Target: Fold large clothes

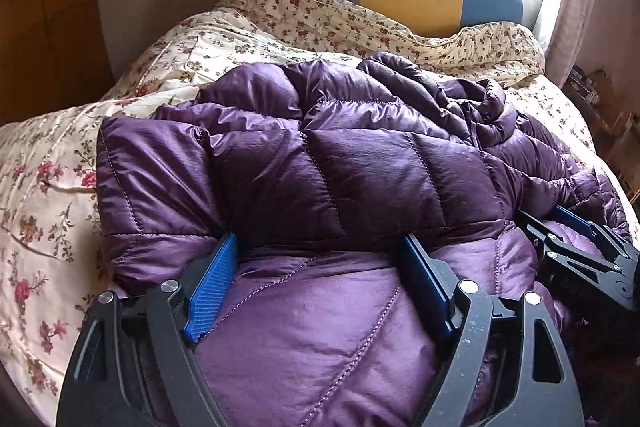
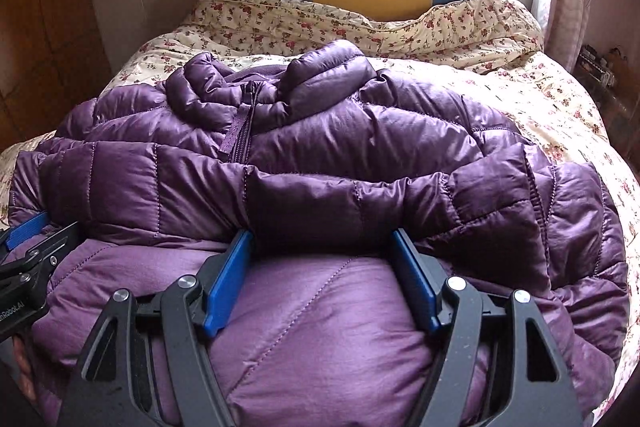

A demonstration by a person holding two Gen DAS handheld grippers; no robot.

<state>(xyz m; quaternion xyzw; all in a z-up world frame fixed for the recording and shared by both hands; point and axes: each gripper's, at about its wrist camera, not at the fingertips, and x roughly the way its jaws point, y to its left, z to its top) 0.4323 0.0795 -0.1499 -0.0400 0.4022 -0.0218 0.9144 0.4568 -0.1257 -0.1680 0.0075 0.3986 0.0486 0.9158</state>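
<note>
Ideally both tools lift together, keeping the fold edge level. Spread on the floral bed (image 2: 560, 99), the purple down jacket (image 2: 320, 147) has its near hem bunched between the wide-open jaws of the left gripper (image 1: 320, 251) and right gripper (image 2: 324, 243), bulk toward twelve o'clock; neither pinches it yet.

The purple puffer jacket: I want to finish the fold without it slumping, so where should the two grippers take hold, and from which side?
Grip the purple puffer jacket along its near folded bottom edge, coming from the foot of the bed. That edge forms a thick straight roll facing both open grippers, left gripper and right gripper, spaced apart along it. The collar and zipper pull end is bunched, probably harder to hold evenly.
</note>
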